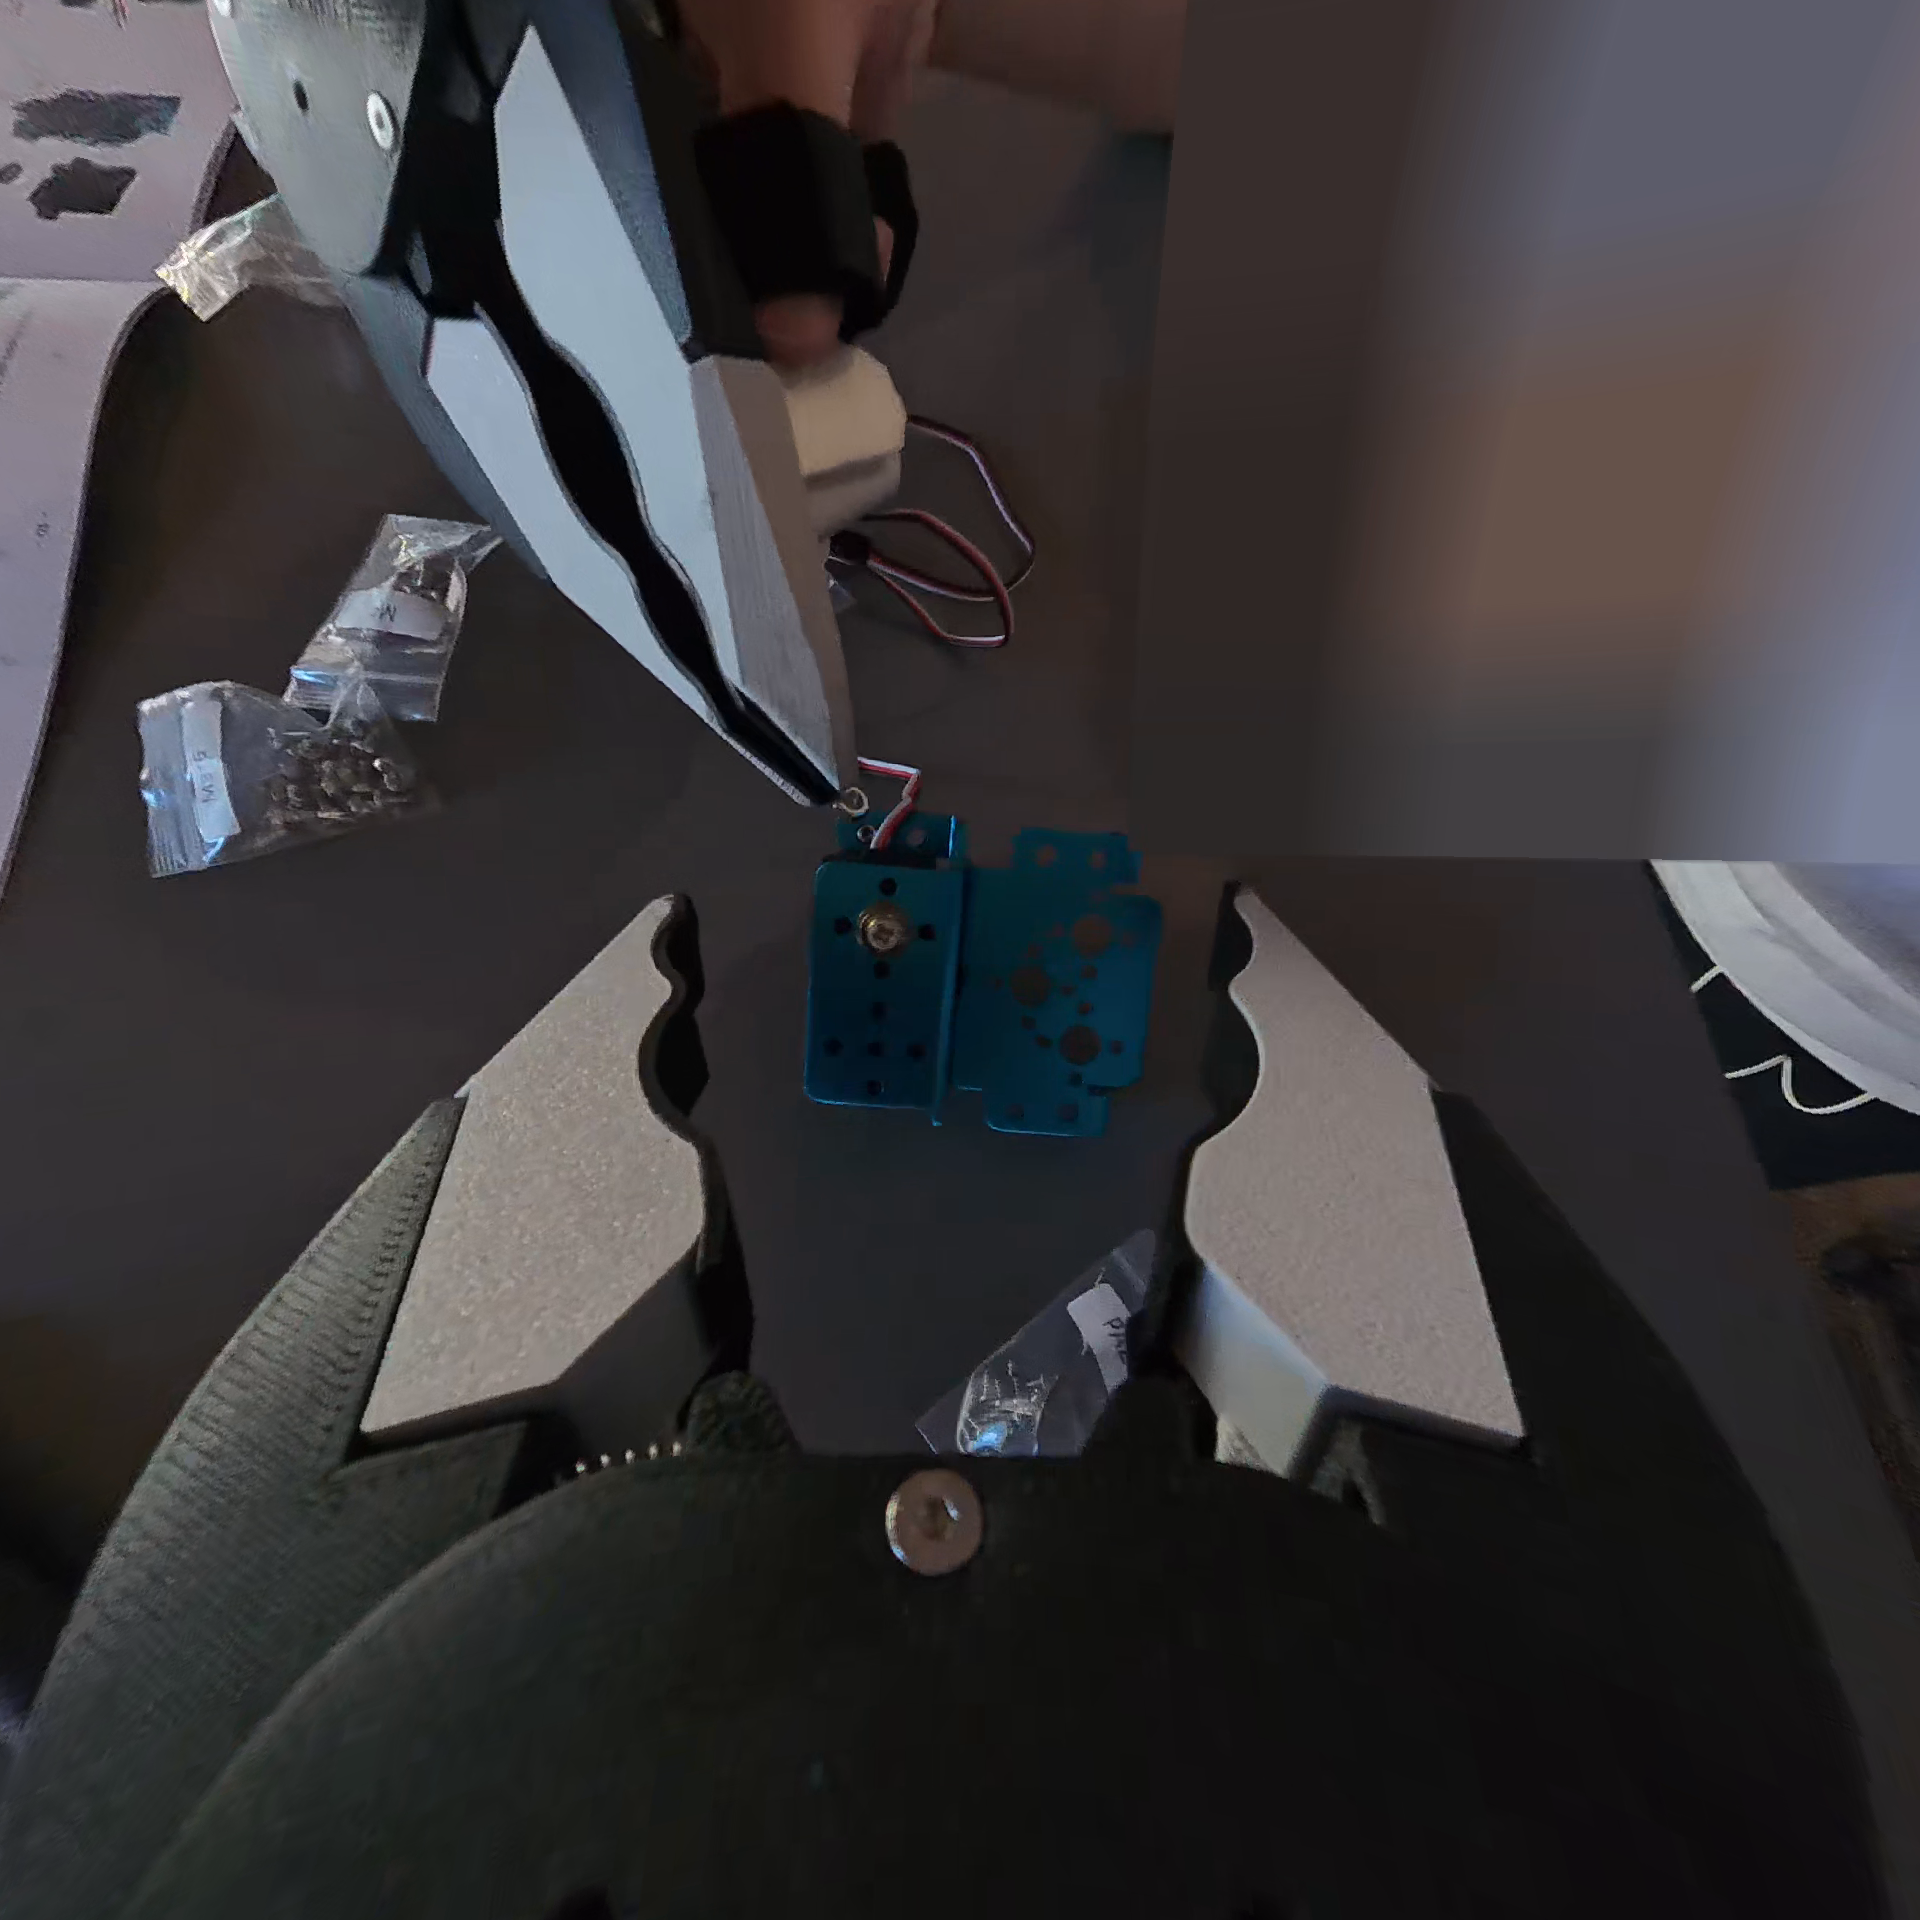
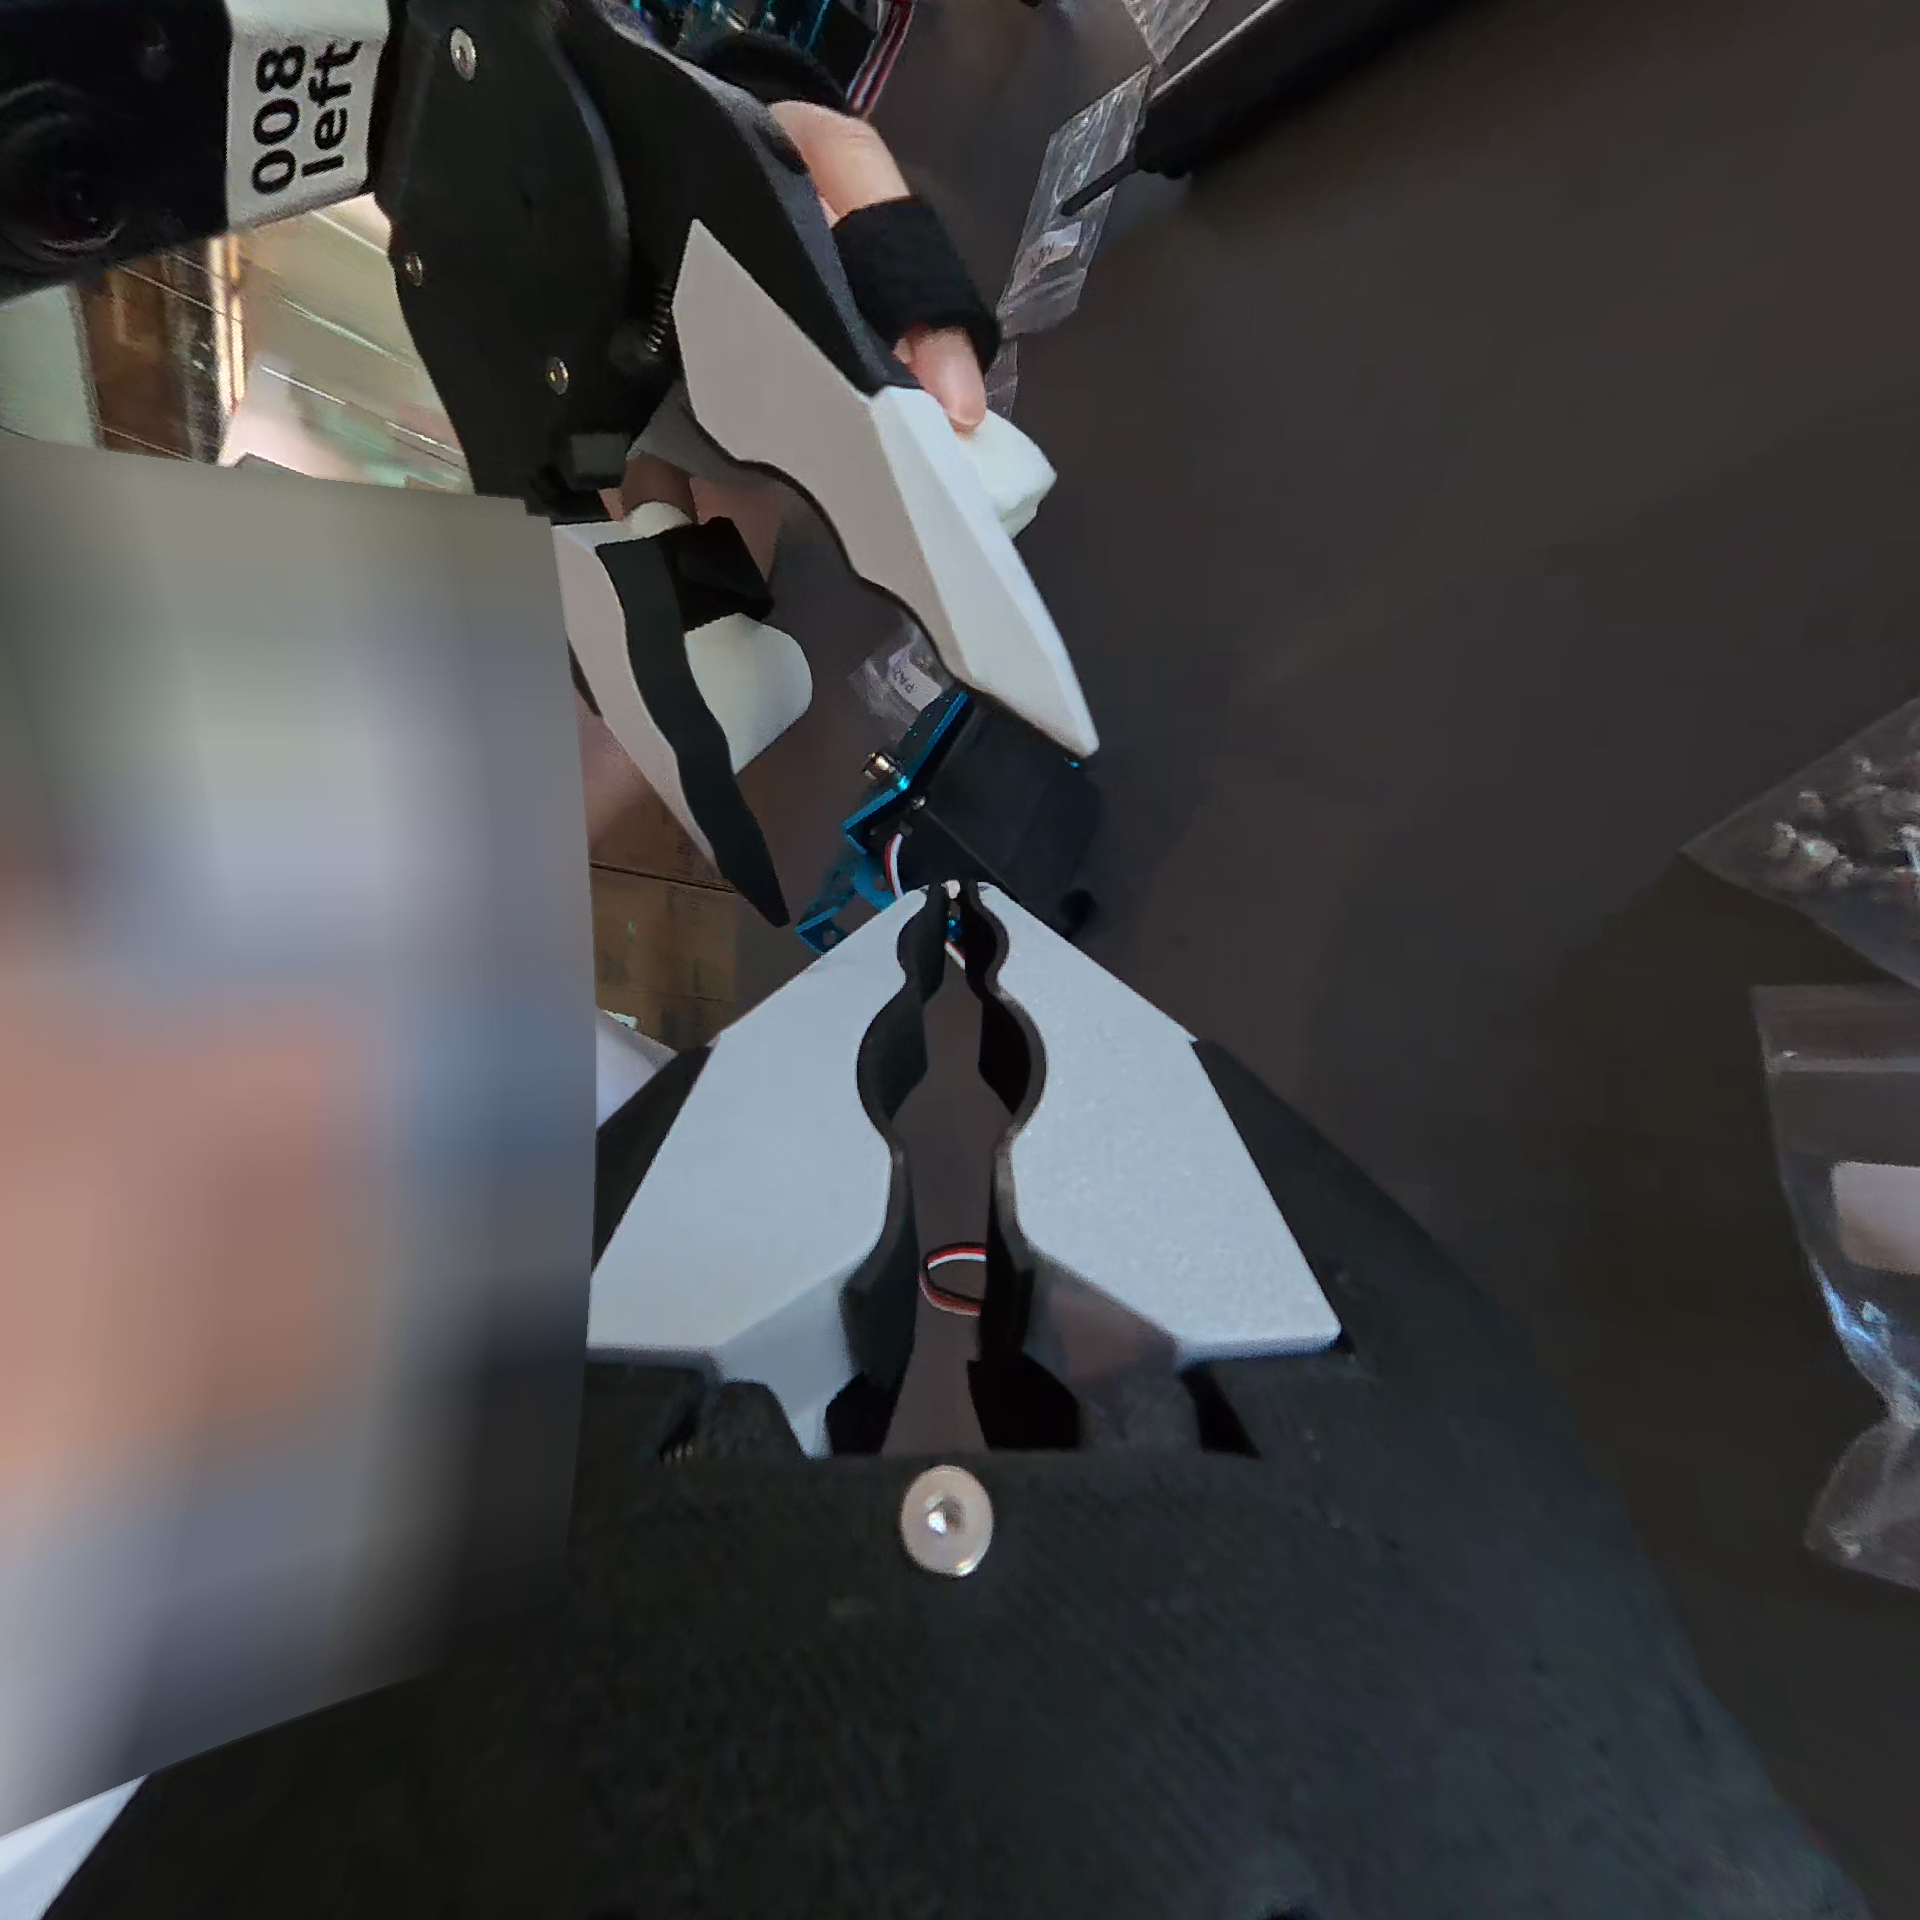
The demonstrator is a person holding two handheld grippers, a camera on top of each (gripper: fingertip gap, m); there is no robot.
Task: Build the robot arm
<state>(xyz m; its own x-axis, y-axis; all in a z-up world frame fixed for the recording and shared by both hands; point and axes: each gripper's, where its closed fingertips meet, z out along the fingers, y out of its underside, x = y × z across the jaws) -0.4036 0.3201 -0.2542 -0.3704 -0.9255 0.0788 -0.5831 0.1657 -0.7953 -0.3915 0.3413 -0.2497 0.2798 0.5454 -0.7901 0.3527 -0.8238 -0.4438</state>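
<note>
Left to right on the dark worktop (image 1: 623,1039): two bags of screws (image 1: 281,769) lie toward its left edge. Your right gripper (image 1: 836,795), tips pinched together, holds a small ring terminal (image 1: 856,798) just beside the bracket. Mid-worktop lies the blue bracket (image 1: 977,997) with its servo (image 2: 997,821), long axis pointing away from you. Your left gripper (image 1: 956,997) hangs wide open over it, not touching. The bracket looks light, stiff and slippery; take it across its long edges, clear of the thin wires (image 1: 935,561).

White-fingered black tools (image 1: 956,997), silver screw (image 1: 933,1524), black finger sleeve (image 2: 914,275).
</note>
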